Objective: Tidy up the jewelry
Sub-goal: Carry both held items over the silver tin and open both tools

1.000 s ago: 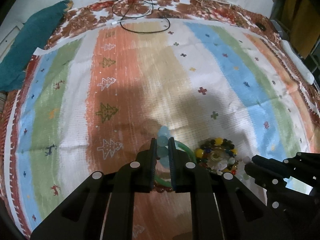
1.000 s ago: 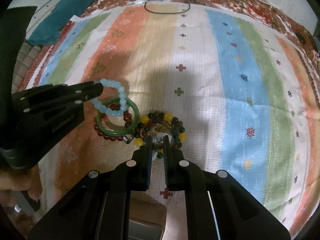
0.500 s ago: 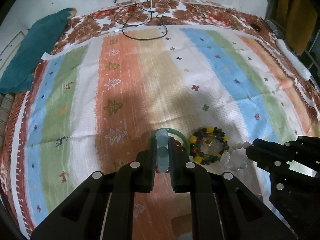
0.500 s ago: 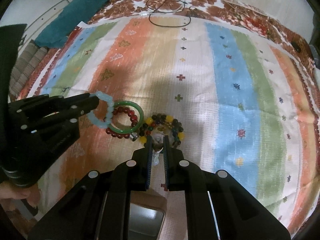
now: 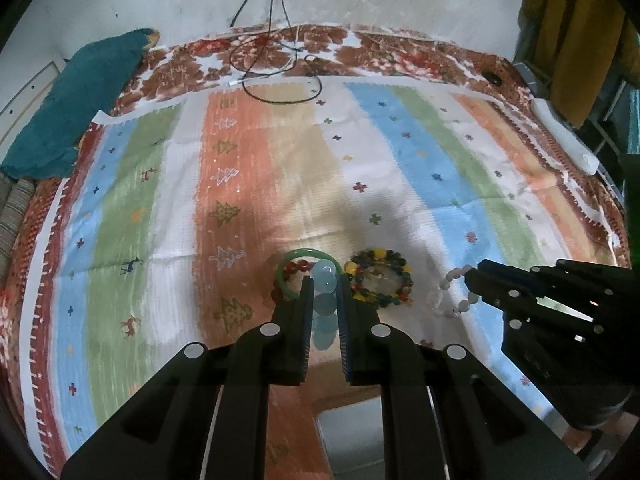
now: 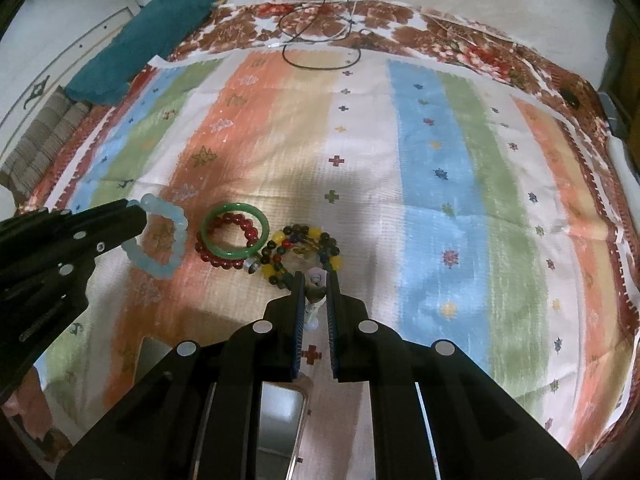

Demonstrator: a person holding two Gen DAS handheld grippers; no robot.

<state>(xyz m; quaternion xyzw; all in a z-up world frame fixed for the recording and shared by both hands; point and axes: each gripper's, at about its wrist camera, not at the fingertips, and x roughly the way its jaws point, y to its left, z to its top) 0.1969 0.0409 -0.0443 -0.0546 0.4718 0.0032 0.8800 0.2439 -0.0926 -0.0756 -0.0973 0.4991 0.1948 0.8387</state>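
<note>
My left gripper (image 5: 325, 280) is shut on a pale blue bead bracelet (image 5: 324, 296) and holds it above the striped cloth; the bracelet also shows in the right wrist view (image 6: 160, 240), hanging from the left gripper (image 6: 136, 216). My right gripper (image 6: 314, 280) is shut on a white-pink bead bracelet (image 6: 314, 312), seen dangling in the left wrist view (image 5: 448, 292) from the right gripper (image 5: 474, 280). On the cloth lie a green bangle (image 6: 234, 236) over a red bead bracelet (image 6: 224, 258), and a multicolour bead bracelet (image 6: 304, 256).
The striped cloth (image 6: 440, 160) covers a bed. A teal towel (image 5: 76, 108) lies at the far left corner. Black and white cables (image 5: 276, 68) lie at the far edge. A shiny box (image 6: 280, 420) sits below my right gripper.
Both grippers have lifted and pulled apart from the pile, each carrying its bracelet. The blue bracelet has come off the green bangle; the white-pink one has come clear of the multicolour bracelet.
</note>
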